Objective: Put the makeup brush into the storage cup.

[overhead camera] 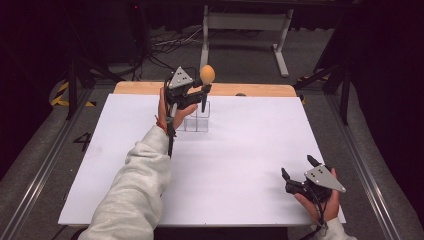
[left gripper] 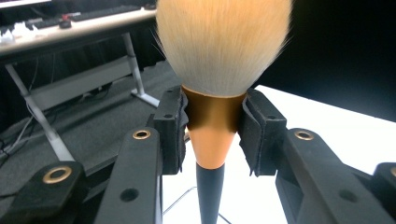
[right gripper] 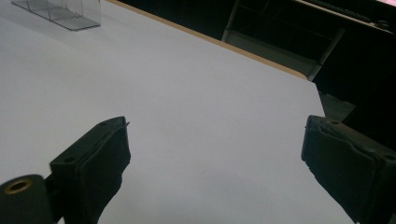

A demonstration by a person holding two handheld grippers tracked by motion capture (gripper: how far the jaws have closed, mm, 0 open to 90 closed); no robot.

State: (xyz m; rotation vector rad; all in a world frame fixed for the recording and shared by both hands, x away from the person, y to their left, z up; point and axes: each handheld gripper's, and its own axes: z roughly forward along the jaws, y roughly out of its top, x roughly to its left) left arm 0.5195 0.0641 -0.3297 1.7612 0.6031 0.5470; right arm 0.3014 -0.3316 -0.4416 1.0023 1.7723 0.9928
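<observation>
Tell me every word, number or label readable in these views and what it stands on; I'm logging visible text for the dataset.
"4": a dark mark on the grey floor left of the table; it looks like that digit, but is blurred.
No lettering is readable on the makeup brush, the clear organizer, the left gripper or the right gripper.

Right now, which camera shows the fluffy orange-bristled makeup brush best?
The left gripper view: the fluffy orange-bristled makeup brush stands close up, its copper collar clamped between the left gripper pads. The high view shows it small, upright above the clear plastic organiser.
</observation>
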